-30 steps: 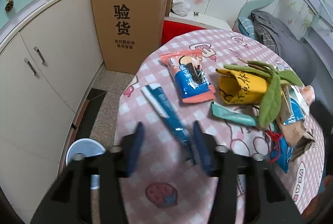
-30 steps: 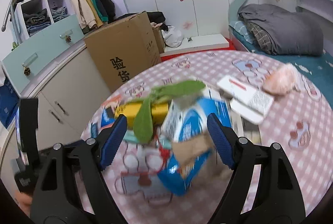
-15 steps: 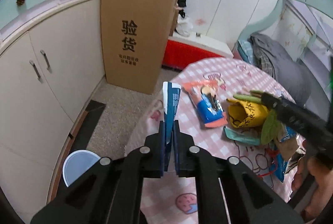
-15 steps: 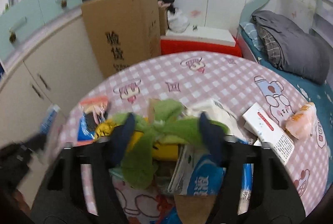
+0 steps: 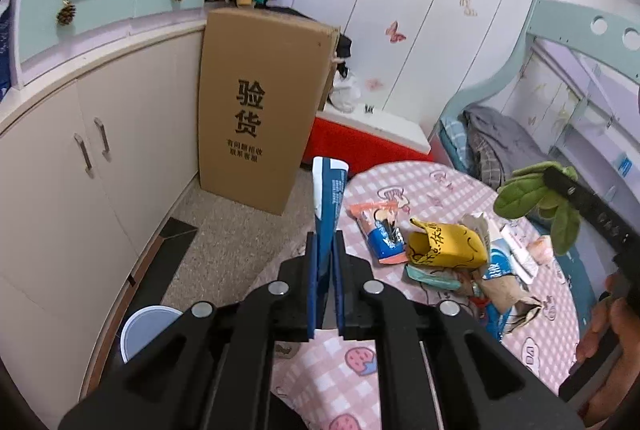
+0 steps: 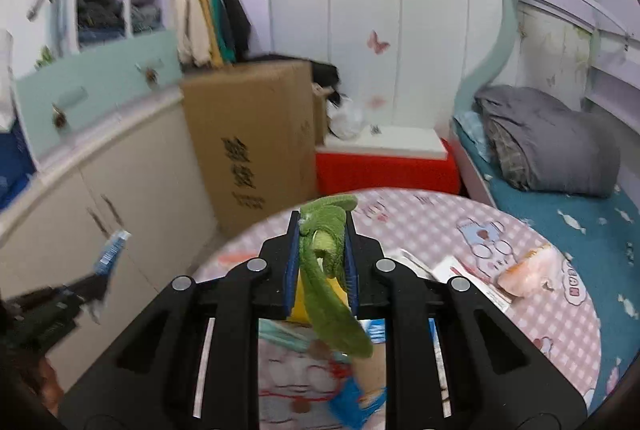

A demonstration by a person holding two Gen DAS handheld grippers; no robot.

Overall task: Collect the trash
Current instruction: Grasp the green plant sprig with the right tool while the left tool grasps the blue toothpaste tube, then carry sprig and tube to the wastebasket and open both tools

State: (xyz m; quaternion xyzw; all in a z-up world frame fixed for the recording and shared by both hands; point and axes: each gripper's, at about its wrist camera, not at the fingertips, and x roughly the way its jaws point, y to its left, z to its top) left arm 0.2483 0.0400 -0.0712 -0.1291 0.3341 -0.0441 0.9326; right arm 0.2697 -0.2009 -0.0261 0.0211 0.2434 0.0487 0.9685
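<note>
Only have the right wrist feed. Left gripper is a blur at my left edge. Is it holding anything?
Observer: Yes. The left gripper is shut on a blue and white wrapper, which stands upright between its fingers.
Operator: Any bin around? None in my view.
Observer: A white round container, likely the bin, stands on the floor beside the table.
Operator: Do my green leaves hang free?
Observer: It looks so. In the left wrist view the green leaves dangle from the right gripper, lifted above the trash pile.
</note>
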